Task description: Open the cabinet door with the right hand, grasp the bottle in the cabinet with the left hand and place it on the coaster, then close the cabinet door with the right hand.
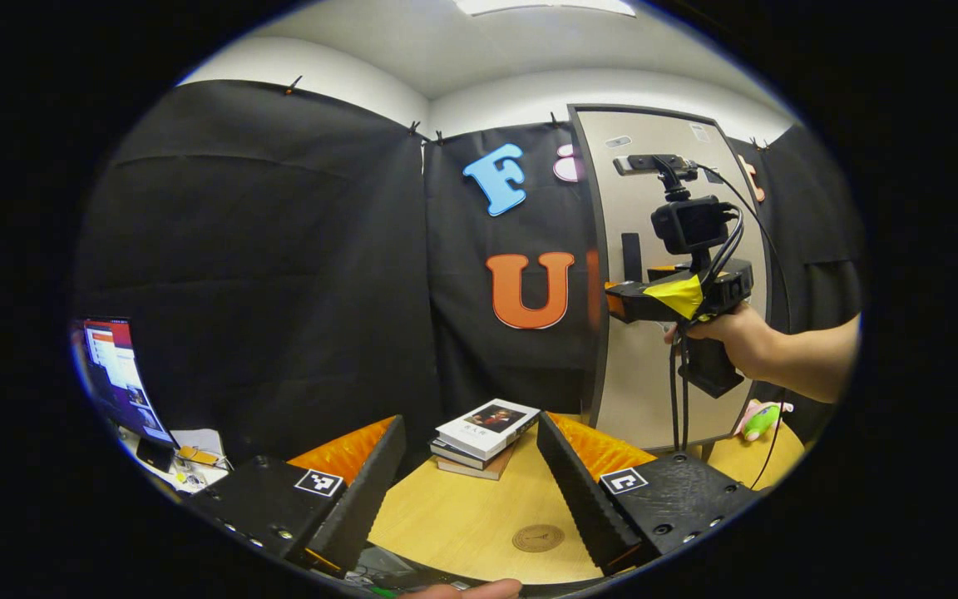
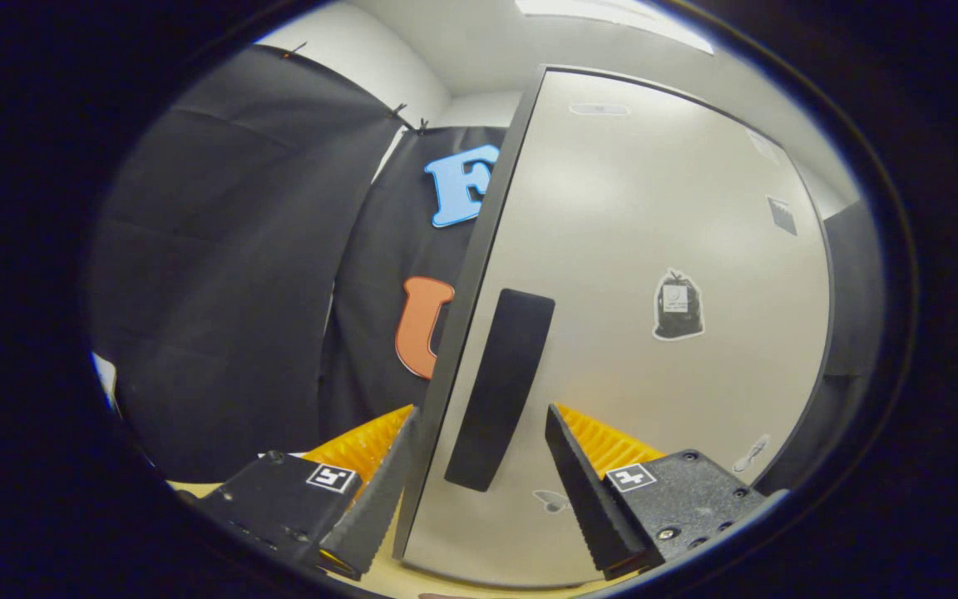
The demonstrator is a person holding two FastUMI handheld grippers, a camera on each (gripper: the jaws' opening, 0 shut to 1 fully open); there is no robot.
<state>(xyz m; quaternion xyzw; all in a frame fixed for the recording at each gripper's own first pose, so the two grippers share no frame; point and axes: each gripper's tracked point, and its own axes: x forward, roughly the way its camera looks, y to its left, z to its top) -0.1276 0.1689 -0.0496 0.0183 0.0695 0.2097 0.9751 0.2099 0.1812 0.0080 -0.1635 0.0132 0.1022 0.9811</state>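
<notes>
A tall grey cabinet door with a black vertical handle stands right in front of my right gripper. That gripper is open: its left finger sits past the door's dark left edge, its right finger to the right of the handle, neither pressing. In the left gripper view the same door stands at the back right, with a hand holding the right gripper at its handle. My left gripper is open over the wooden table, above a round brown coaster. The door hides the cabinet's inside.
A small stack of books lies on the table beyond the coaster. A green and pink toy sits at the cabinet's foot on the right. A lit monitor and small clutter stand at the far left. Cables hang from the right gripper.
</notes>
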